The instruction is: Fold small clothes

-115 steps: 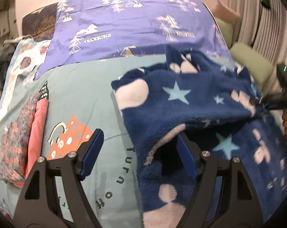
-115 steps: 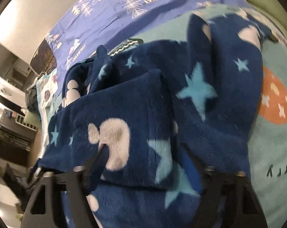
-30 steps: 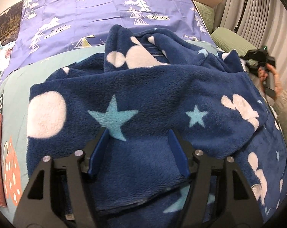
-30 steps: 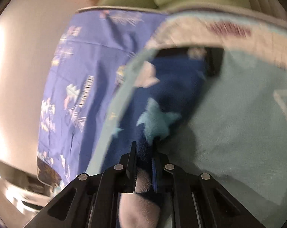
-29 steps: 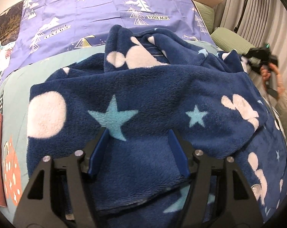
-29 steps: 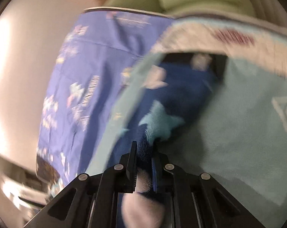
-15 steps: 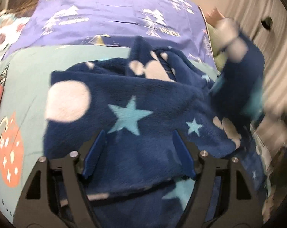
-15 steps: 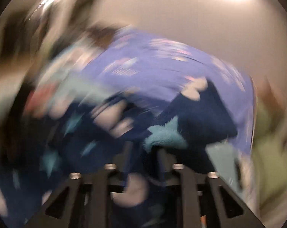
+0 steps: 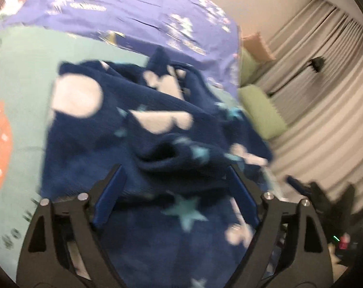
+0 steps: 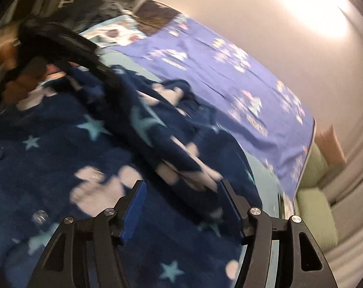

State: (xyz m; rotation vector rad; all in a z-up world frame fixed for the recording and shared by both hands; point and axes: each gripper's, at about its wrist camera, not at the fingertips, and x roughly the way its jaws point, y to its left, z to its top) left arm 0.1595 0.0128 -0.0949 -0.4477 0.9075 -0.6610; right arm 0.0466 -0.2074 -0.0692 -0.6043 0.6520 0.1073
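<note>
Navy fleece garment (image 9: 138, 144) w/ stars & white blobs lies bunched mid-bed on the teal sheet (image 9: 20, 72), long axis running roughly toward the purple cover (image 9: 138, 7) at the head edge. Left hand-held gripper (image 9: 176, 192) wide, empty, right over a rolled fold. Right hand-held gripper (image 10: 181, 206) also wide, empty, over the garment's right edge. Both equally near, I'd judge.

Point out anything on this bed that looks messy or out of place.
The navy fleece garment with stars and white blobs lies bunched on the teal bedsheet, a thick fold rumpled across its middle rather than flat. Both the left gripper and the right gripper are open, holding nothing.
</note>
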